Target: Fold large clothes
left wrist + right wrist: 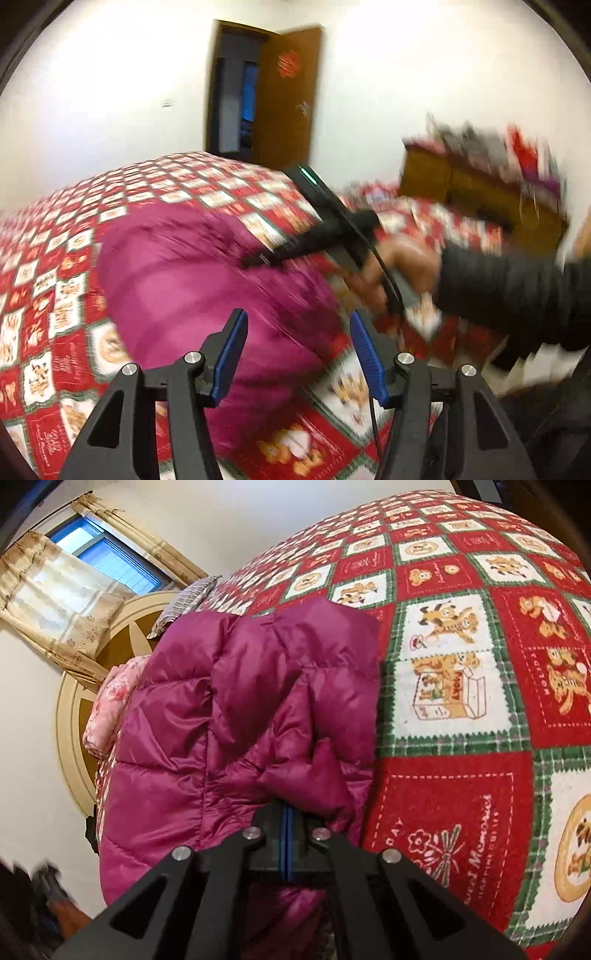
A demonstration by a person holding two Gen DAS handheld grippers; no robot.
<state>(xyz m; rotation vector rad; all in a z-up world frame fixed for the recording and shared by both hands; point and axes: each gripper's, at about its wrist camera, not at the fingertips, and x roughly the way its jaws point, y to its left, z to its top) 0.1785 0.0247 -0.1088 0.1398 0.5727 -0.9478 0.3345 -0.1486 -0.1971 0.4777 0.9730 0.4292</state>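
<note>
Right tool [287, 834] pinches a fold of the soft, slippery jacket [236, 709]; left tool [295, 354] gapes empty; grip quilted seams.

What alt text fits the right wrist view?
The right hand-held gripper, jaws shut, pinches a fold of a magenta puffer jacket lying on a red patchwork bedspread. A curtained window and headboard show behind.

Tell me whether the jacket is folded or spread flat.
Folded, at least partly: on the jacket a doubled panel overlies quilted layers, ending in a straight edge on the quilt. How finished, cannot tell.
</note>
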